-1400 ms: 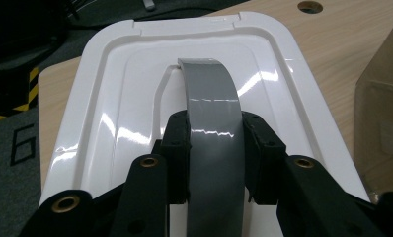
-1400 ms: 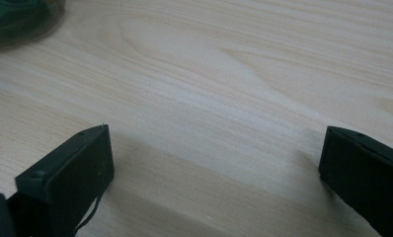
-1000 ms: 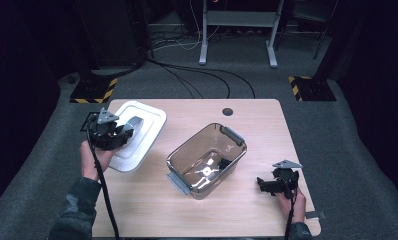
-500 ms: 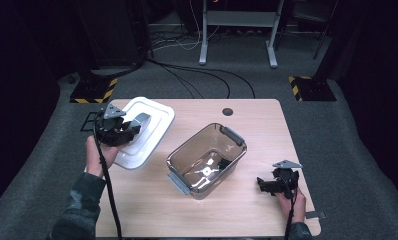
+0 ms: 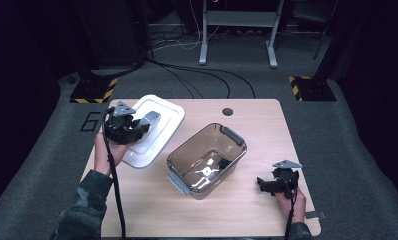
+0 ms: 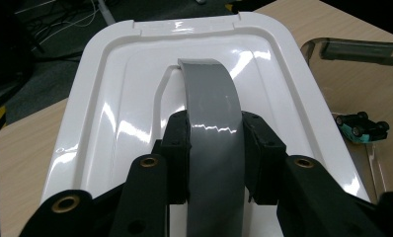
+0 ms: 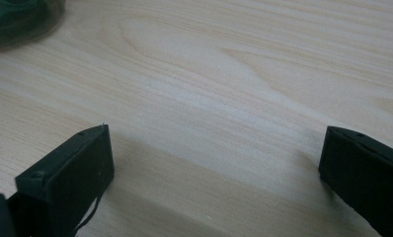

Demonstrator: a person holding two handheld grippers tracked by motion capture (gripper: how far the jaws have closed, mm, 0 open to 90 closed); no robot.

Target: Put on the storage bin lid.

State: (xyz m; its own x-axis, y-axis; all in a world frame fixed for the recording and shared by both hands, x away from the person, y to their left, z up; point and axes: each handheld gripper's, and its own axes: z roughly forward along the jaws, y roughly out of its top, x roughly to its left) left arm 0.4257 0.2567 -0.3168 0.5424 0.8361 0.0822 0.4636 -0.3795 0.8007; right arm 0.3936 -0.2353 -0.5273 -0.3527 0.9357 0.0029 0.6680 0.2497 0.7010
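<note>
Fingers of your left gripper (image 6: 215,148) clamp the grey handle (image 6: 212,108) of the white lid (image 5: 154,131). Your right gripper (image 7: 214,163) rests spread open on the tabletop (image 5: 267,135). No writing is readable.

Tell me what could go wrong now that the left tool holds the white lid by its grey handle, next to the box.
1. The left tool grips the lid only by its glossy grey handle, so the lid might tilt or slip.
2. The lid overhangs the table edge; if dropped, it may fall to the floor.
3. The box lies askew to the lid, so the lid may land crooked and push the box.
</note>
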